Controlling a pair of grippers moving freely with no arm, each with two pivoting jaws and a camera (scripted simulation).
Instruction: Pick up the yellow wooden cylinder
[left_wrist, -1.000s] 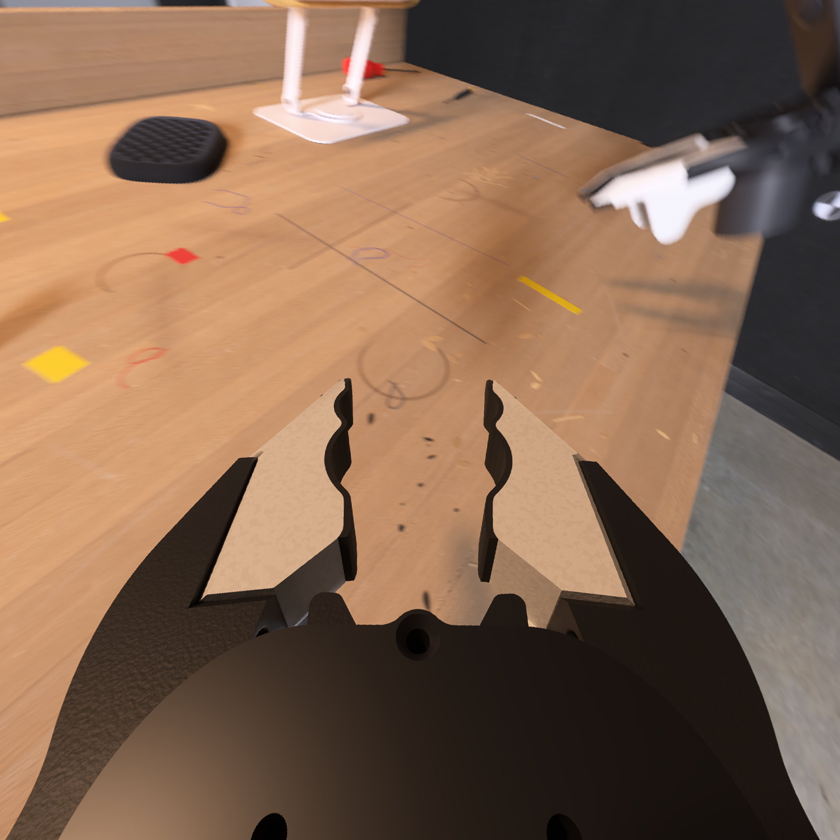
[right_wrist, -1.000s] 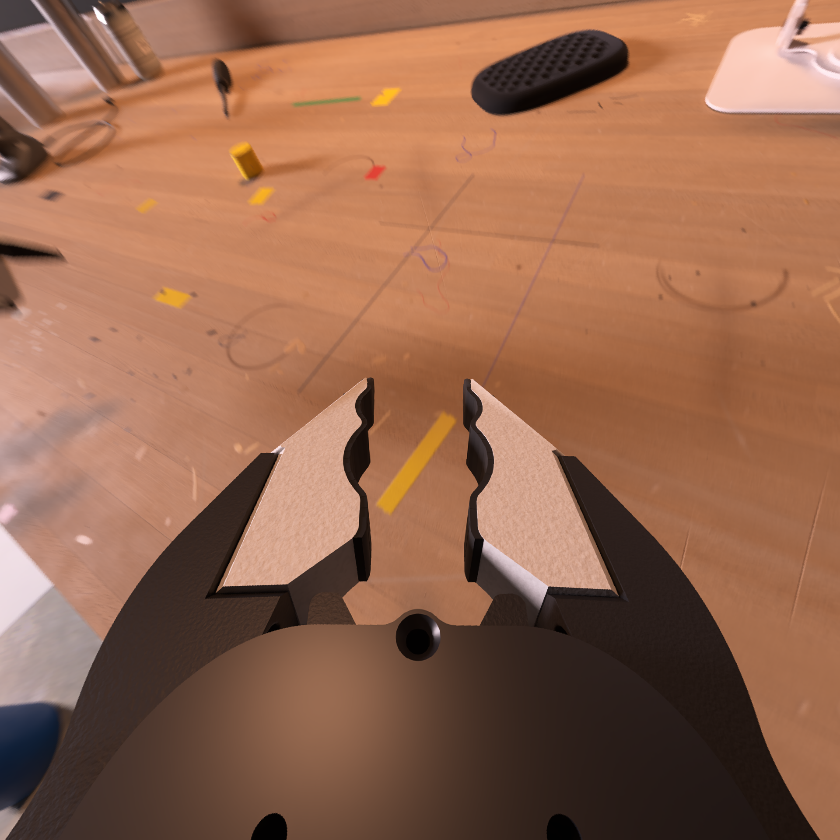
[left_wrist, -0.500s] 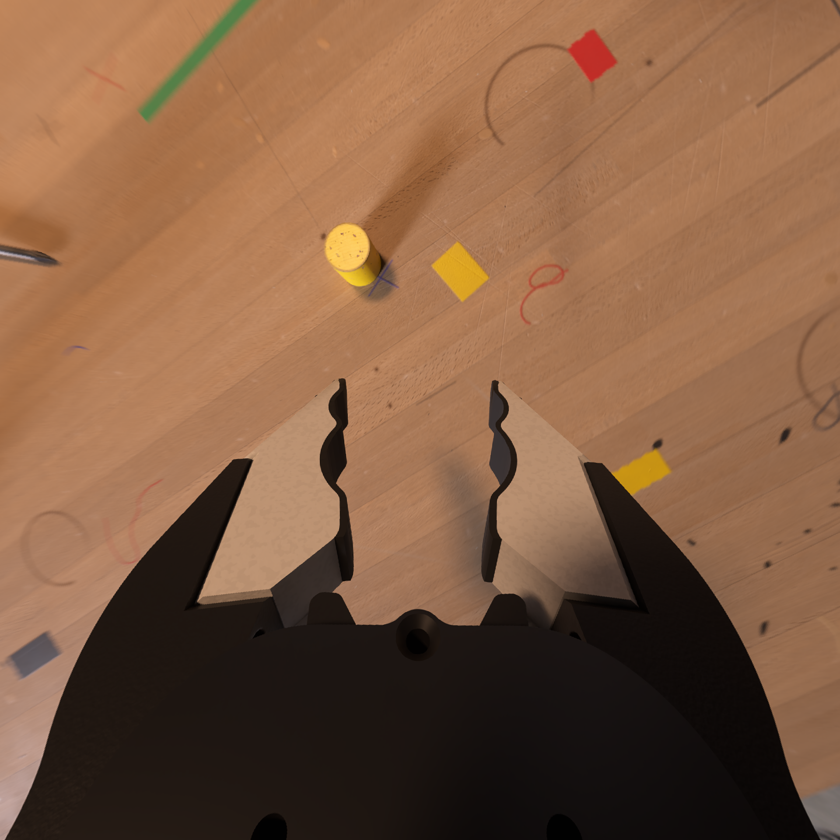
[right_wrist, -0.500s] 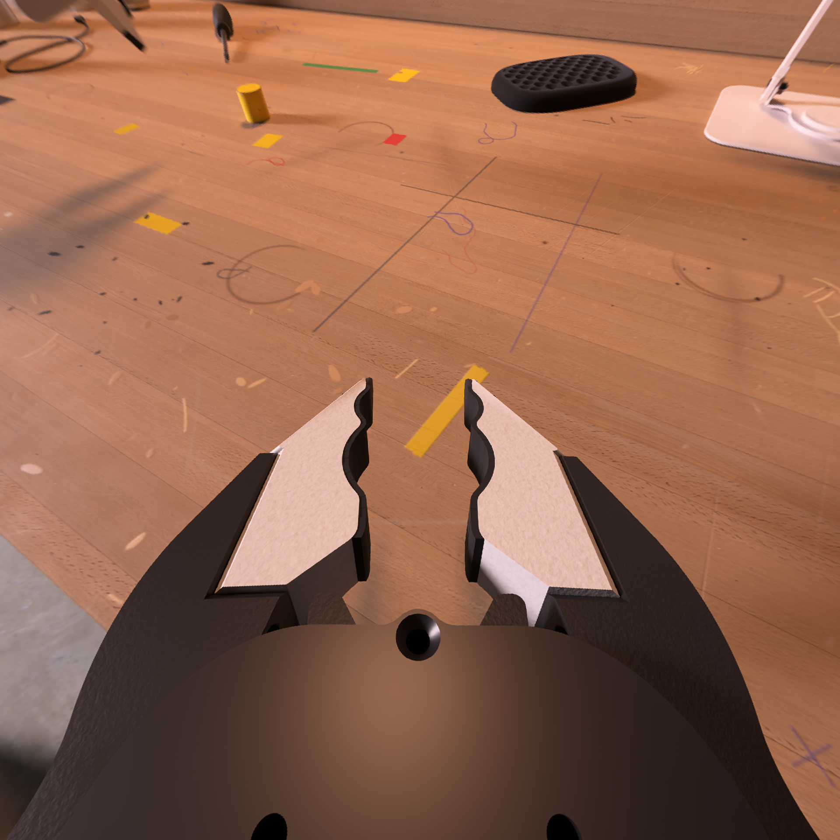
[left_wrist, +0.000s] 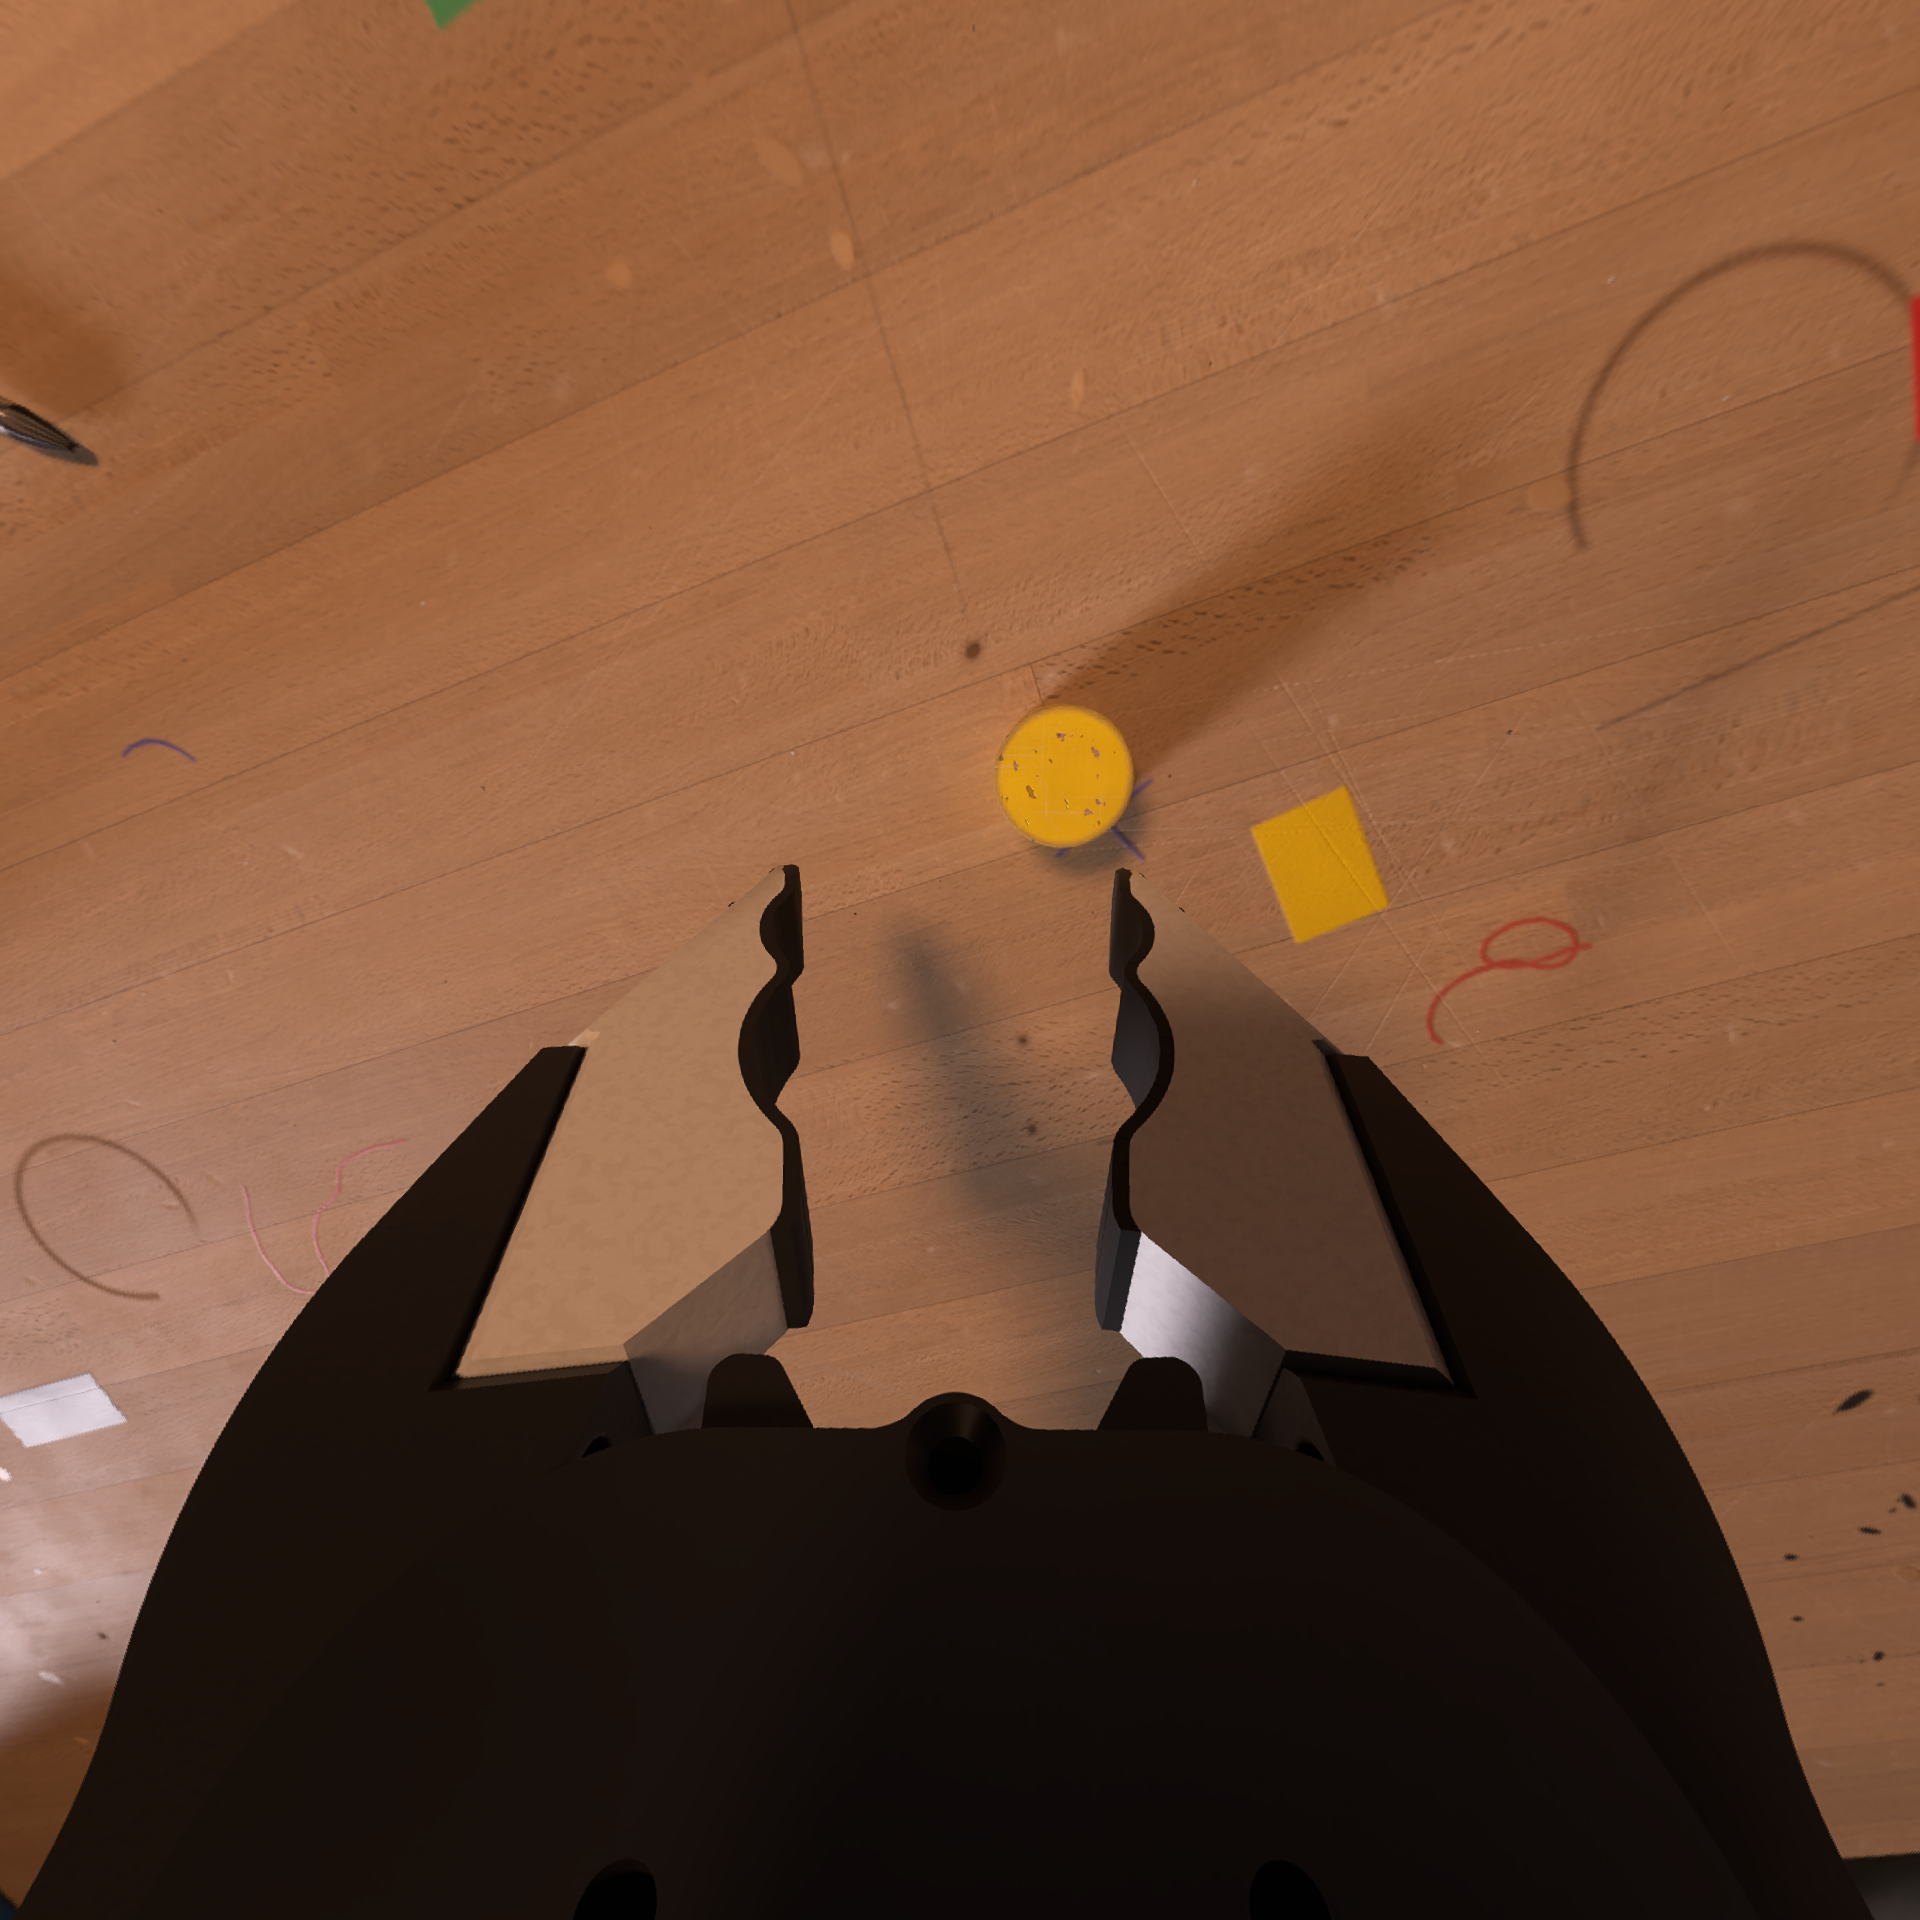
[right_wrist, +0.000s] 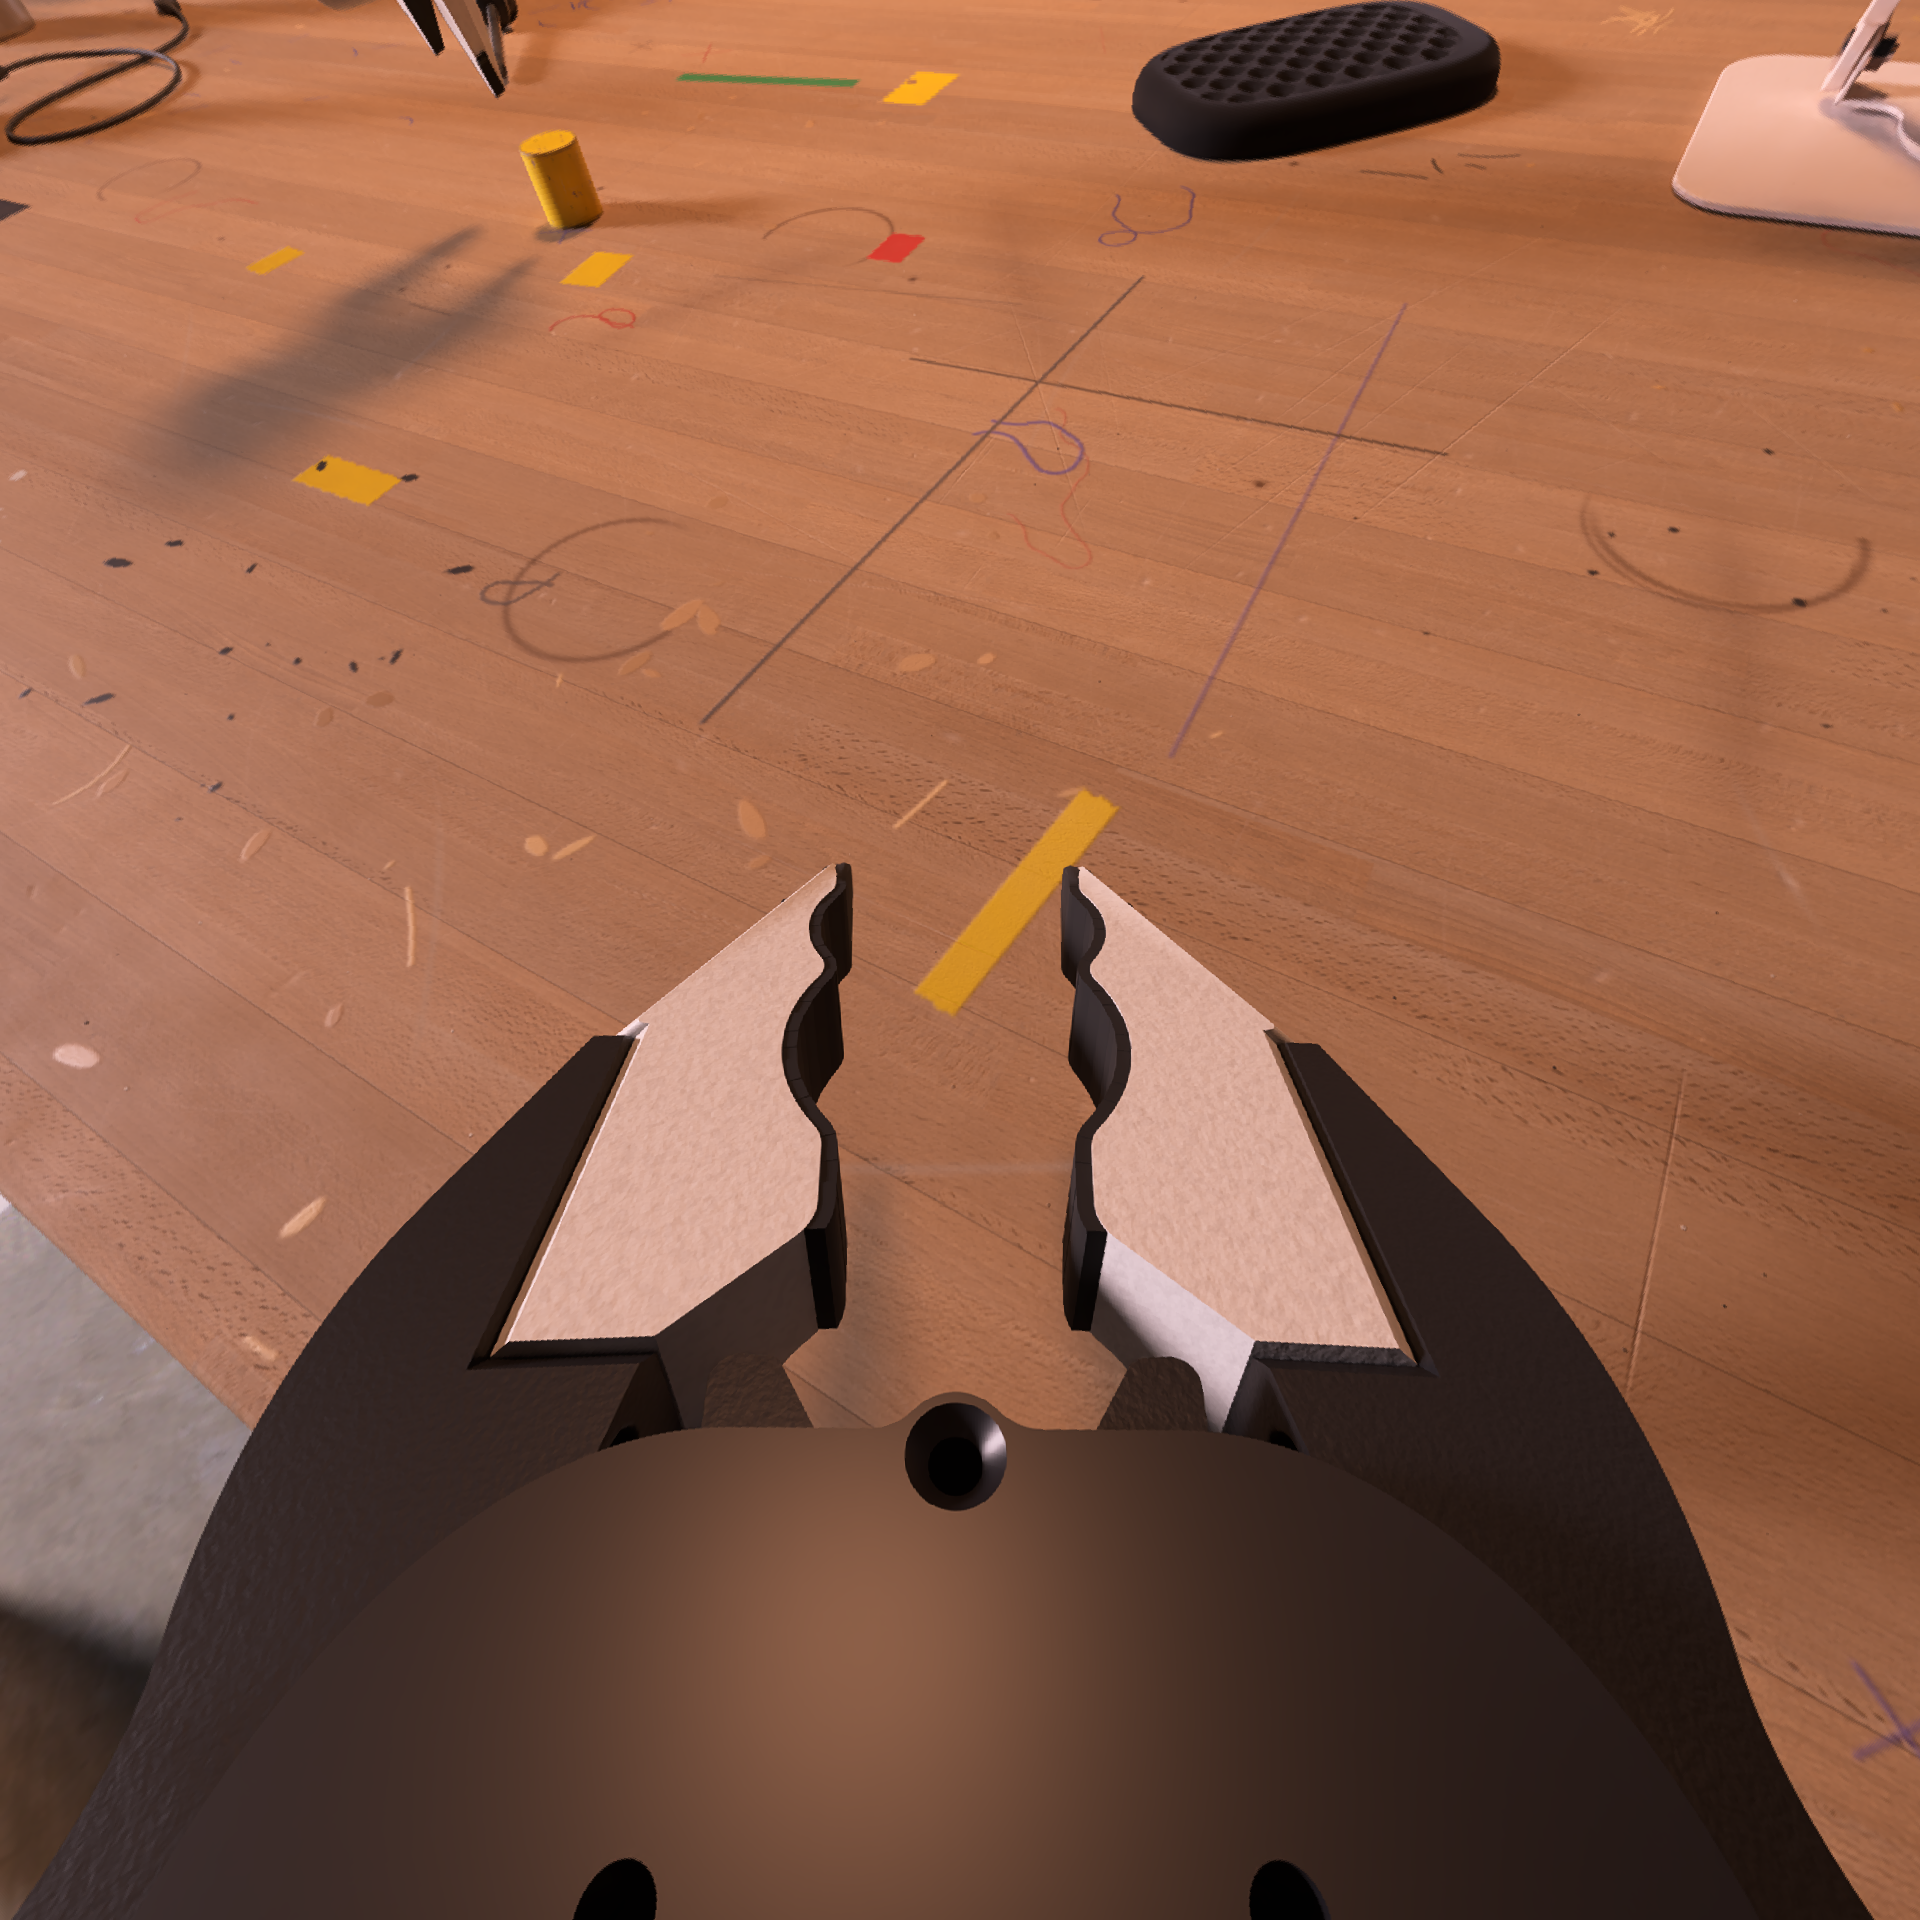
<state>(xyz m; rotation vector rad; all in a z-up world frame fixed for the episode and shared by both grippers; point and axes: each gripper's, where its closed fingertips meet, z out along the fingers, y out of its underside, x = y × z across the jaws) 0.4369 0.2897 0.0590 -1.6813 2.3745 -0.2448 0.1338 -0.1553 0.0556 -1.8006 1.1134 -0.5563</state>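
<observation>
- Wooden bench top (right_wrist: 1455, 727), scuffed, marked with pencil lines, scribbles and small patches of coloured tape; grey floor past its near edge.
- Yellow wooden cylinder (left_wrist: 1064, 775) upright on the wood, seen end-on from above in the left wrist view, just beside a yellow tape square (left_wrist: 1317, 862); same cylinder (right_wrist: 560, 179) far off to the upper left in the right wrist view, clearly standing on its base.
- Left gripper (left_wrist: 954, 871) above the bench, pointing nearly straight down, jaws spread wide with only bare wood between them; cylinder just ahead of the tips and a little toward the right finger, not touched.
- Tips of that left gripper (right_wrist: 473, 42) visible in the right wrist view, near the cylinder and higher up in the picture.
- Right gripper (right_wrist: 956, 868) well apart from the cylinder, low over a yellow tape strip (right_wrist: 1013, 904), jaws parted and empty.
- Black perforated pad (right_wrist: 1314, 78) and white stand base (right_wrist: 1787, 145) at the far side, uninvolved.
- Progress, as a judgement: approach nearly complete, no grasp, no lift. Left to do: centre the open jaws over the cylinder, descend around it, close, raise.
</observation>
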